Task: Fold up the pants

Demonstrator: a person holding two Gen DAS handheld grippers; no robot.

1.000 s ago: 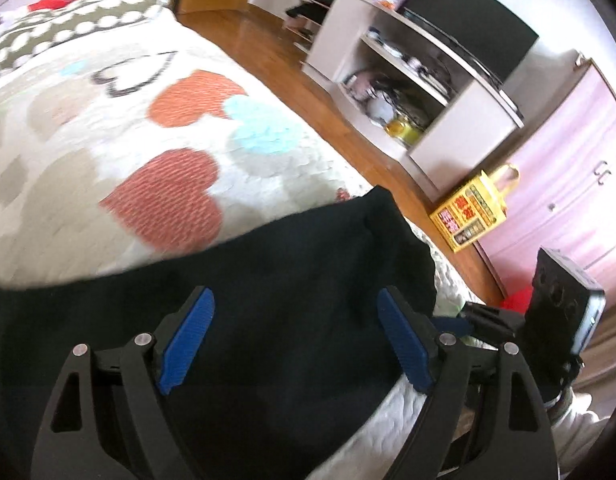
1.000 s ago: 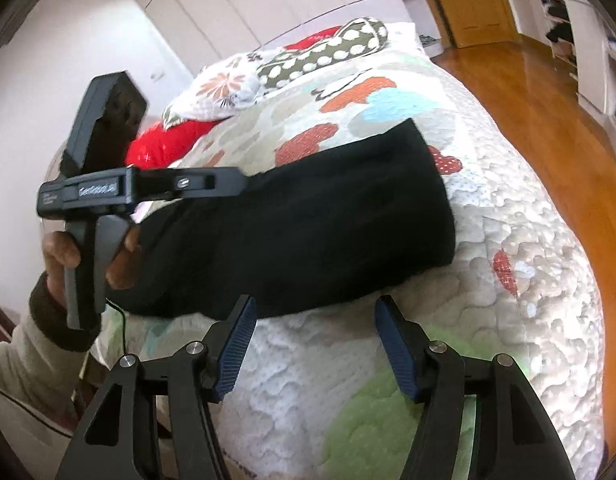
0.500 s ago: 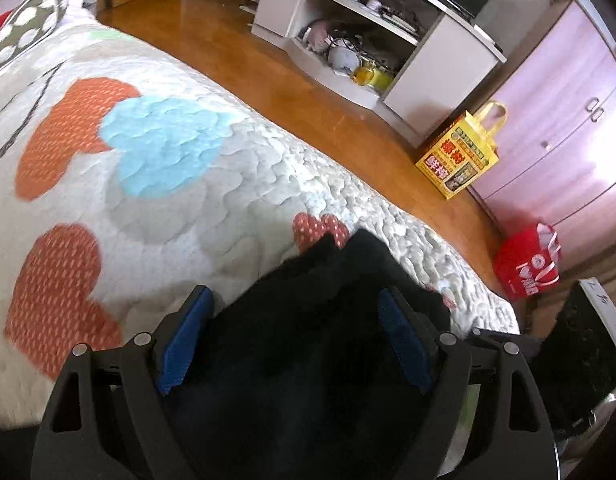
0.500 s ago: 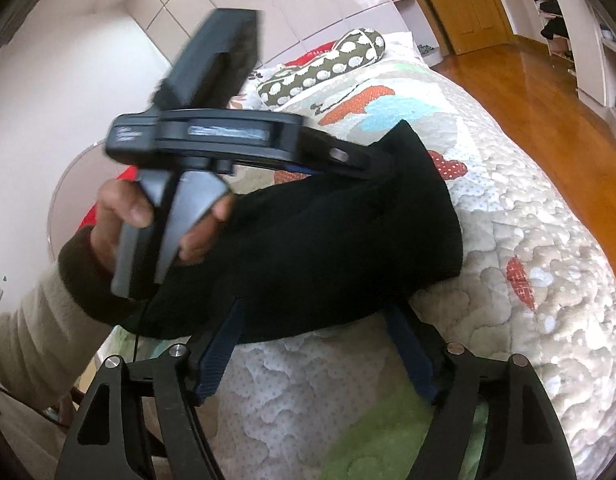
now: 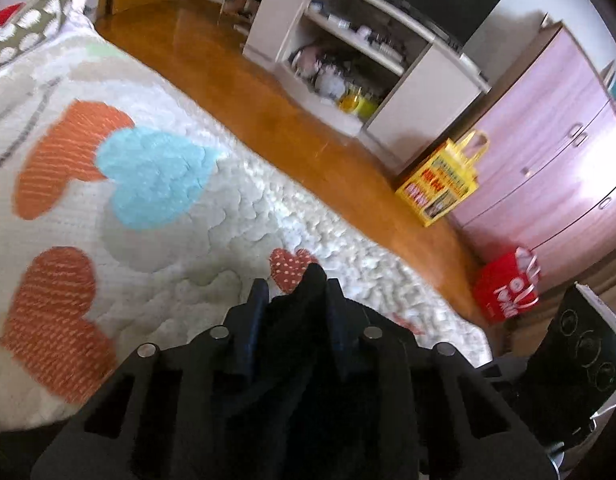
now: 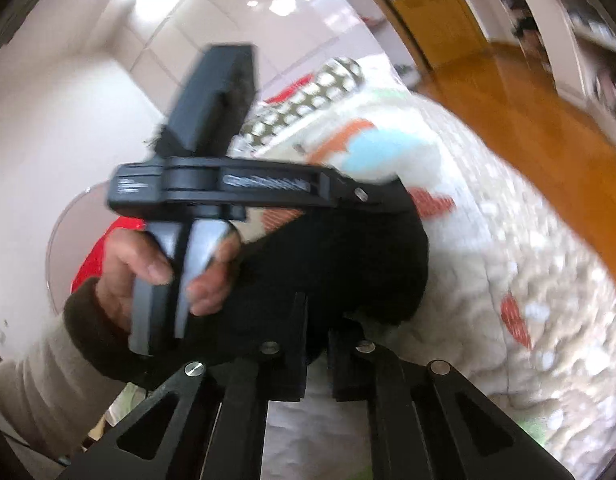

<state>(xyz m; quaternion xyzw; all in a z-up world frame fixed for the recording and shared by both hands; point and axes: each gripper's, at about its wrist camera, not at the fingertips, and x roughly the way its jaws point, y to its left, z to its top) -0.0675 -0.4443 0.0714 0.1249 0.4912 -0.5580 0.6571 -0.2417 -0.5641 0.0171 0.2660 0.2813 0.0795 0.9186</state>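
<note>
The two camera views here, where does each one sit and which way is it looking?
Left wrist view: rides the left hand-held gripper, looking down at the quilted bed, floor and shelves; its jaws are closing on black pants.
Right wrist view: rides the right hand-held gripper, shut on the pants' edge, looking along the bed; a hand holds the left hand-held gripper.
Shared: pants, quilt.

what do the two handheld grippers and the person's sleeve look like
Both grippers are black plastic with cut-out triangular arms and silver pivot screws. The left gripper has dark blue finger pads. From the right wrist view, it shows a black and grey pistol handle, white lettering along its body and a boxy black camera block on top. The sleeve is beige with a dark brown cuff.
</note>
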